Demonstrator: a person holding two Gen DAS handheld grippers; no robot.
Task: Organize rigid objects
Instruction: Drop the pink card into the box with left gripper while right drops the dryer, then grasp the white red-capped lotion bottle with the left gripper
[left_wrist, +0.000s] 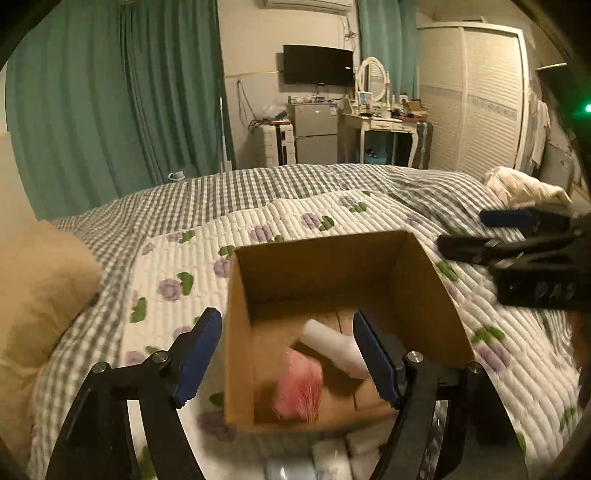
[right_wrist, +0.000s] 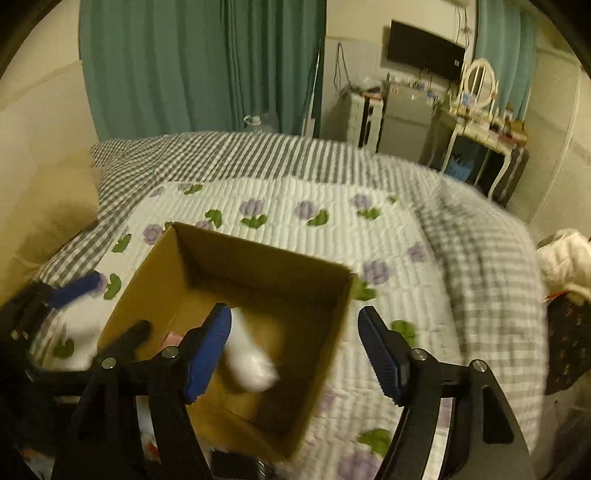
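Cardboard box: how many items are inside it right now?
2. A white bottle lies tilted toward the right side of the cardboard box, and a pink packet sits in front of it, nearer the left gripper. The near wall may hide others.

Two wrist cameras look down from close above a cardboard box (left_wrist: 343, 325) on a bed (left_wrist: 258, 229). The left view faces it squarely; the right view, tilted, looks from its right side. Both share the box, quilt and far wall.
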